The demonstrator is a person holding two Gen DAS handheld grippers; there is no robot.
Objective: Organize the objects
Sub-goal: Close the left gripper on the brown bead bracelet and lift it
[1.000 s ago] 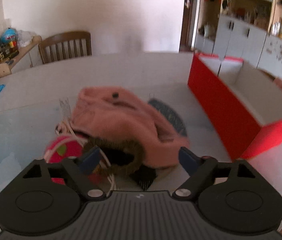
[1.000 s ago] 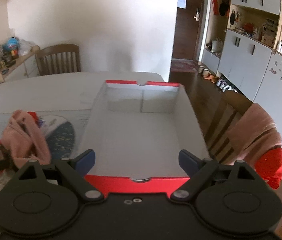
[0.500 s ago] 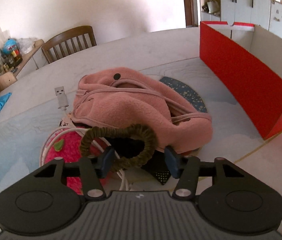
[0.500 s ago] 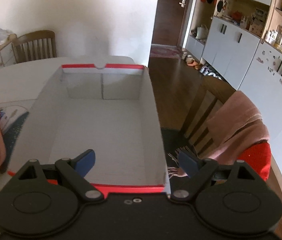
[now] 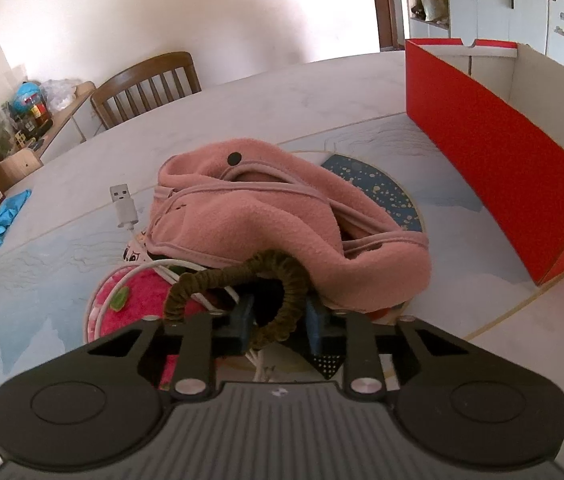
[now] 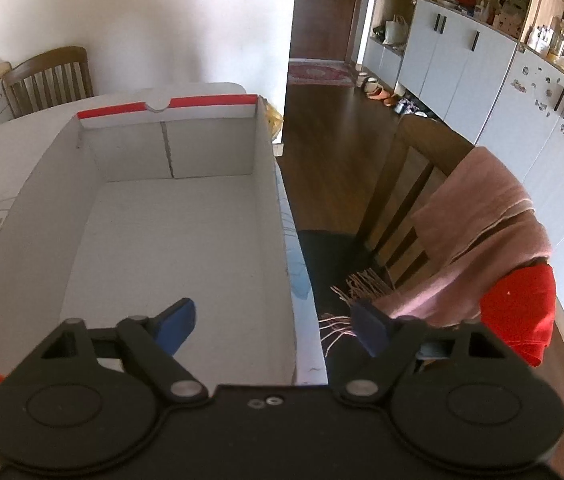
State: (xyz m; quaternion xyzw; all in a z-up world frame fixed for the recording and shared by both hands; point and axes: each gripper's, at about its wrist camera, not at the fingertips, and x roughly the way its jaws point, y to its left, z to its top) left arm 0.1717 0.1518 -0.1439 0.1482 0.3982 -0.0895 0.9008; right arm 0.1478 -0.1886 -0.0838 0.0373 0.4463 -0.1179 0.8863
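The left gripper [image 5: 279, 317] is pinched on an olive scrunchie [image 5: 277, 292] atop the pile at 12 o'clock. The right gripper [image 6: 271, 322], jaws wide and holding nothing, hovers over the red box [image 6: 177, 236], bare inside.

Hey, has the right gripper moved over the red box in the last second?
Yes. The right gripper has swung rightward: the red box now sits left of centre, and its right finger points past the box wall toward the pink scarf.

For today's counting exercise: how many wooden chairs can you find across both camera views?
2. One wooden chair stands at the table's far side by the wall, also visible in the right view. A second chair, draped with a pink scarf, stands right of the red box. Others may be hidden.
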